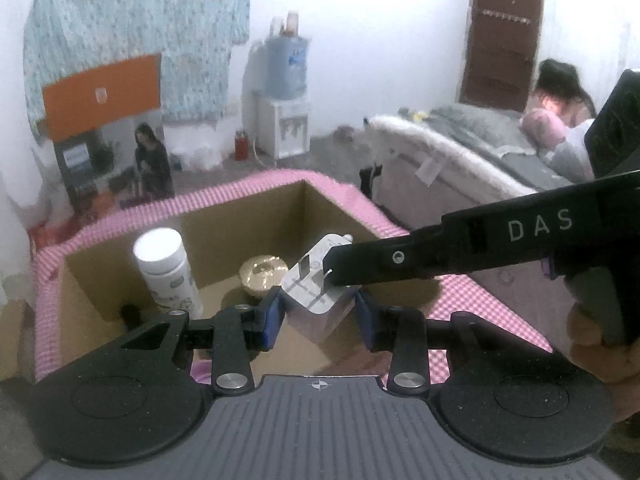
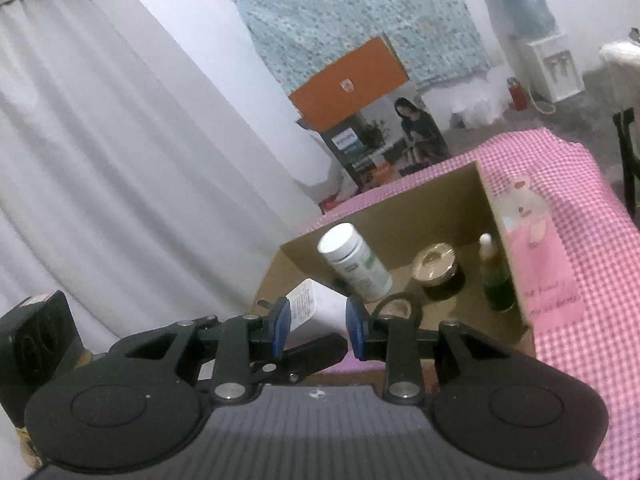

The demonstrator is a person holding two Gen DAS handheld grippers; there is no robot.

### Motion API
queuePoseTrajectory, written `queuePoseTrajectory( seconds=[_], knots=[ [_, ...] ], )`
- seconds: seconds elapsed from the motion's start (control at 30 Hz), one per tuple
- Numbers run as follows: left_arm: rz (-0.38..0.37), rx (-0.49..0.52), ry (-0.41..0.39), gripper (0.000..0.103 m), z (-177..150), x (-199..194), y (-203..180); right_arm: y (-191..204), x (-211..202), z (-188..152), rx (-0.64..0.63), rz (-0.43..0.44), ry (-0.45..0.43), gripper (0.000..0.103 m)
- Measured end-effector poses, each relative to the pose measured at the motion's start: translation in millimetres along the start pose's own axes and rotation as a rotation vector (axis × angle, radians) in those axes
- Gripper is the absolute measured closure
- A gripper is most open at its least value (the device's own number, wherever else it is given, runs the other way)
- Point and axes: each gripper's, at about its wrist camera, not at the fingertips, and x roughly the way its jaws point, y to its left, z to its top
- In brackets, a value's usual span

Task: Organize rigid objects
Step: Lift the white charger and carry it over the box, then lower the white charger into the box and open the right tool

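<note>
An open cardboard box [image 1: 336, 216] stands on the pink checked cloth. Inside stand a white bottle [image 1: 168, 272] and a gold-lidded jar [image 1: 262, 274]. A white power adapter [image 1: 318, 292] with metal prongs sits between the blue pads of my left gripper [image 1: 320, 316], over the box. My right gripper reaches in from the right, a finger [image 1: 384, 260] across the adapter's top. In the right wrist view the adapter [image 2: 316, 308] lies between my right gripper's [image 2: 316, 328] blue pads, with the bottle [image 2: 356, 264], jar [image 2: 438, 270] and a green dropper bottle [image 2: 496, 276] in the box [image 2: 440, 200].
A pink checked cloth [image 2: 592, 208] covers the table. A round black ring [image 2: 400, 308] lies in the box. A printed carton [image 1: 116, 132] and a water dispenser [image 1: 286, 92] stand on the floor behind. A bed [image 1: 480, 152] with a person is at right. White curtain [image 2: 100, 160] at left.
</note>
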Motion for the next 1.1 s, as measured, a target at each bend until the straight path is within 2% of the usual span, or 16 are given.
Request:
queuePoseTrajectory(
  seconds=[0.17,0.37,0.87,0.93,1.1],
  knots=[
    [-0.027,-0.059,0.114,0.066,3,43,17,-29,36,19,0.03,-0.044,0.097,0.07],
    [-0.045,-0.097,0.208,0.066,1,75,26,-54,68,21,0.023,-0.102,0.208,0.07],
    [-0.045,-0.121,0.27,0.067,-2,90,32,-44,100,21,-0.123,-0.181,0.298,0.071],
    [-0.053,-0.119,0.269,0.071,-2,92,32,-43,102,20,-0.131,-0.188,0.301,0.071],
    [-0.058,-0.115,0.266,0.071,1,93,30,-45,104,23,-0.119,-0.188,0.312,0.072]
  ],
)
